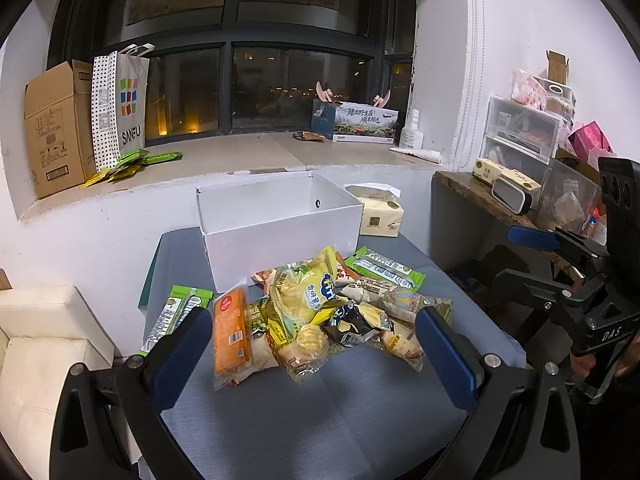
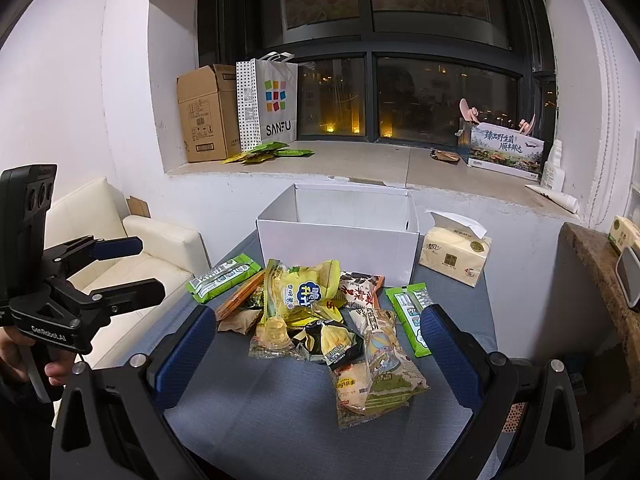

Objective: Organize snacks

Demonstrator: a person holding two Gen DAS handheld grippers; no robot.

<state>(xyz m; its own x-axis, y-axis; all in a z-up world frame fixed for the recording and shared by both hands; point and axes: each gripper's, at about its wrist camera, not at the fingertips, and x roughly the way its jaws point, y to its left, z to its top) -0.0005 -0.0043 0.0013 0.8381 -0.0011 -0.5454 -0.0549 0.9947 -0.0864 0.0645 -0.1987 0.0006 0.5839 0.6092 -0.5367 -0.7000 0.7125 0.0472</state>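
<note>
A: Largest first: grey-blue cloth-covered table, set against the wall under the window ledge, probably so the snacks sit within easy reach of both tools.

B: Next, open white cardboard box at the table's far edge, touching the back of the pile. Likely the destination. Inside floor hidden by the near wall in both views; contents impossible to tell.

A: Then the loose heap of crinkly snack packets mid-table, just in front of the box. Overlapped and tilted as if dumped, not sorted. None in the box as far as visible.

B: Cream soft-pack of tissues beside the box on the right. Not a snack, probably just left there.

A: Within the heap: yellow puffed chip bag on top, flat orange wrapped bar at the left edge, long green wrapped bars at either flank. Lower packets largely buried; labels too small to read.

B: Left gripper: blue pads spread wide, straddling the near side of the heap, nothing between them. Hovering above, not touching.

A: Right gripper: likewise spread, empty, framing the heap's near end. Bottoms of both tools cut off by the frame edge; only part of the holding hands visible.

B: Judged barely begun: everything still to sort.
</note>
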